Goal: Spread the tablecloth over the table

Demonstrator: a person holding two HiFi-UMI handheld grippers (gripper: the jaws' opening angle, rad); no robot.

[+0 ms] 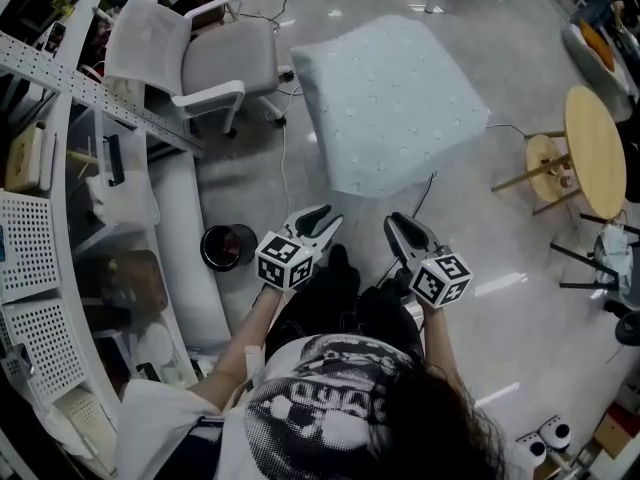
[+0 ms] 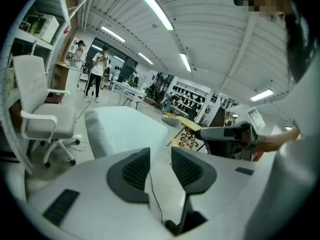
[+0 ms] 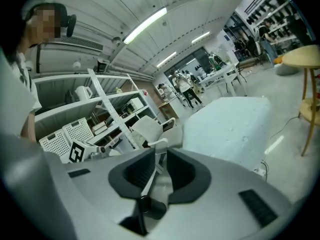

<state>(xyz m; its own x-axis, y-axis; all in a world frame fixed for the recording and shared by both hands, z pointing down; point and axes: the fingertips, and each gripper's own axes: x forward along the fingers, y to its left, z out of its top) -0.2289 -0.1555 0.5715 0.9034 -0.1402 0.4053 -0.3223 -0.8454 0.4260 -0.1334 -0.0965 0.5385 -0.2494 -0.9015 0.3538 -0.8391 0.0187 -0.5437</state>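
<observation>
Tablecloth (image 1: 390,103) lies draped over the table, straight ahead and well apart from both tools. Left gripper (image 1: 318,223) and right gripper (image 1: 405,230) have jaws parted, nothing between them, about equally near. Far hem probably hangs even; can't confirm.

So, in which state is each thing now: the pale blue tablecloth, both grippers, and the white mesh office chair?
Pale blue tablecloth: spread out flat, sides hanging down.
Left gripper: jaws apart, nothing between them.
Right gripper: jaws a little apart, nothing between them.
White mesh office chair: upright, unoccupied.
</observation>
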